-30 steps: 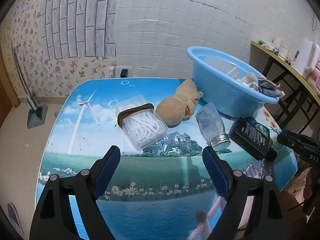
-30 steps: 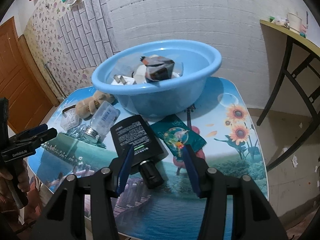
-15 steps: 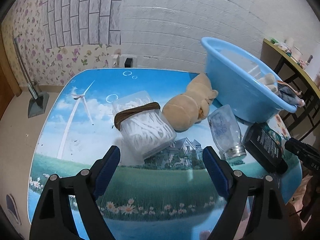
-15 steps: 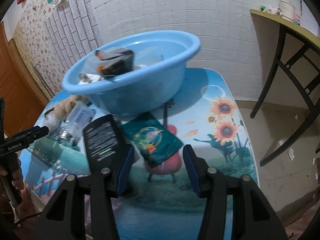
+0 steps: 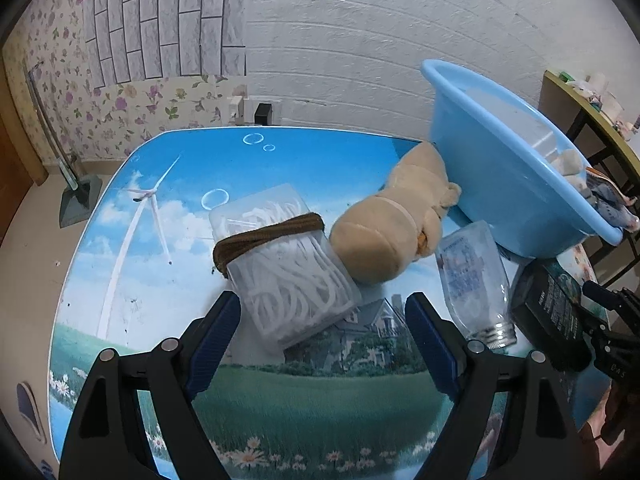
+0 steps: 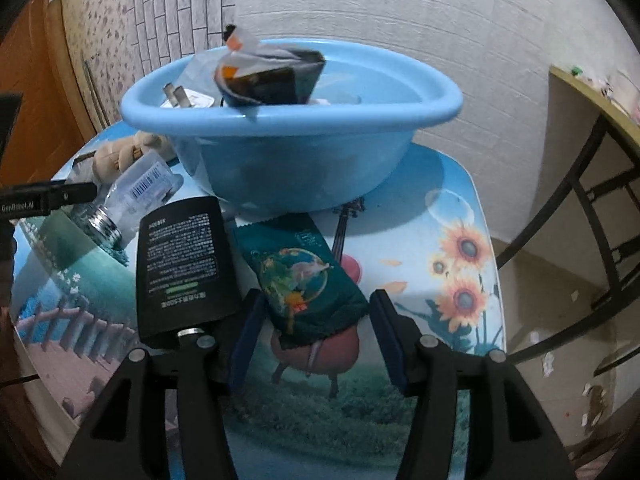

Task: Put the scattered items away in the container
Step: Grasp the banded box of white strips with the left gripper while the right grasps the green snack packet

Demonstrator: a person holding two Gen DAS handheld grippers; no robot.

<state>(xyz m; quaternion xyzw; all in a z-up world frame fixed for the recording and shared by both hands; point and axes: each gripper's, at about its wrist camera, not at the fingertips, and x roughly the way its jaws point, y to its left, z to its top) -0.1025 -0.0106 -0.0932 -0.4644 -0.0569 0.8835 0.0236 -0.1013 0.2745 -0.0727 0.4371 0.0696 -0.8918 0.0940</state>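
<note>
Two pickups about to begin. In the left wrist view the left gripper [image 5: 322, 334] stands wide open, empty, its fingers flanking the near end of the clear box [image 5: 286, 270] of white sticks at frame centre; a brown band [image 5: 266, 236] crosses the box. In the right wrist view the right gripper [image 6: 314, 334], whose jaws have just been opening, straddles the green packet [image 6: 306, 280] at lower centre without pressing it. Advice: seat each pair of fingers squarely on the long sides before closing, keeping clear of the black bottle [image 6: 180, 264] beside the packet. The blue basin [image 6: 296, 120] sits behind, upper centre.
</note>
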